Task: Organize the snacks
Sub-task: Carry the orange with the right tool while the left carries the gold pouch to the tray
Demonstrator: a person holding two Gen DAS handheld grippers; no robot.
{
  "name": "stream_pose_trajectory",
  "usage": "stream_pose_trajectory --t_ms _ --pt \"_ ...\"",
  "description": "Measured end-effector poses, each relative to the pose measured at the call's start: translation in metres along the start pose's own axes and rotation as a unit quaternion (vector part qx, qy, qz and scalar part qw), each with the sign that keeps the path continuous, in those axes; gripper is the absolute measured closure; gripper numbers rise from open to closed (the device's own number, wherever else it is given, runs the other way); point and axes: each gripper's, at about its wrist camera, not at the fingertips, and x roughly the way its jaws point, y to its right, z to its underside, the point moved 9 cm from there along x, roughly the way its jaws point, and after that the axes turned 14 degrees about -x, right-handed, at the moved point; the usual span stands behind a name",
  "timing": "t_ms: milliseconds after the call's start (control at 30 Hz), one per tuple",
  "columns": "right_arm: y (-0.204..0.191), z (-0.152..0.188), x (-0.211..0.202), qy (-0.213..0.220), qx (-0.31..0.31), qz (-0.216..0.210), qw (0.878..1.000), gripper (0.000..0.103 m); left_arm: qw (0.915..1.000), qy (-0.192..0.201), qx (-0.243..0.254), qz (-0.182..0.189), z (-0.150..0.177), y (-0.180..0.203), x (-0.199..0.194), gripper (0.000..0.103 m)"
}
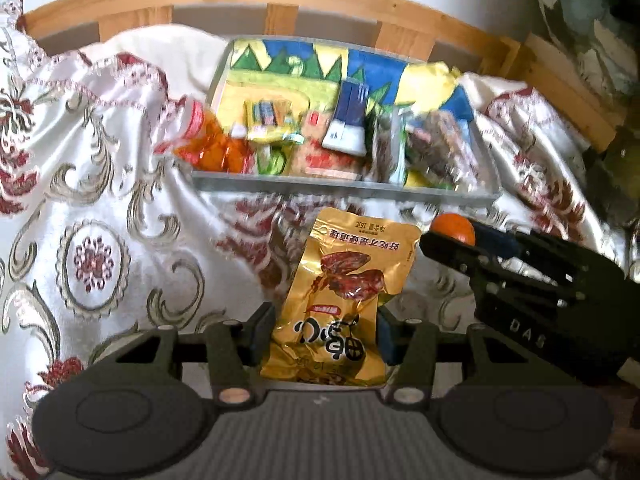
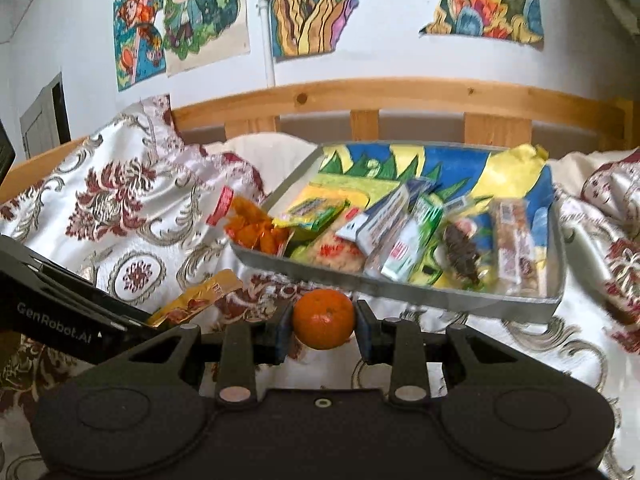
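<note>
Two hand-held tongs hover over a bed covered in a white, red-flowered quilt point(image 1: 100, 184), each already carrying a snack. The left tongs point(image 1: 326, 332) pinch a gold foil snack pouch point(image 1: 344, 292) by its lower half, its long axis running away from the camera, towards the tray. The right tongs point(image 2: 323, 330) are pressed against the sides of a small orange mandarin point(image 2: 323, 314). Straight ahead of both lies a grey tray point(image 2: 420, 292), lined with a bright drawing and already crowded with wrapped bars and packets; an orange sweet bag point(image 2: 256, 228) hangs over its left corner. From the right wrist view, the mandarin sits just before the tray's near wall, so the right hand looks nearer. Both loads probably need carrying forward over that wall before release.
</note>
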Motion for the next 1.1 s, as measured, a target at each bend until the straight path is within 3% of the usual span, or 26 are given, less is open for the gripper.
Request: stream_pose_trajectory --t_ms 167,333,533,667,900,1100 --pt "0.018 -0.007 -0.006 0.028 -0.008 0.026 0.999 0.068 0.9994 0.032 0.015 -0.003 -0.034 0.018 0.0 0.048" --pt "0.056 -0.011 0.01 0.05 -0.009 0.064 0.997 0.068 0.9988 0.042 0.02 0.016 -0.08 0.034 0.014 0.047" --pt "0.1 -0.019 0.043 0.059 -0.006 0.115 0.992 0.068 0.9955 0.087 0.038 0.004 -0.147 0.045 0.048 0.047" --pt "0.124 -0.028 0.065 0.061 0.003 0.15 0.987 0.068 0.9938 0.11 0.014 0.013 -0.179 0.052 0.084 0.047" --pt "0.143 -0.028 0.096 0.052 -0.005 0.177 0.983 0.068 0.9934 0.111 0.015 0.027 -0.187 0.067 0.144 0.047" --pt "0.151 -0.022 0.111 0.041 0.004 0.187 0.981 0.068 0.9918 0.126 -0.012 0.018 -0.193 0.052 0.161 0.047"
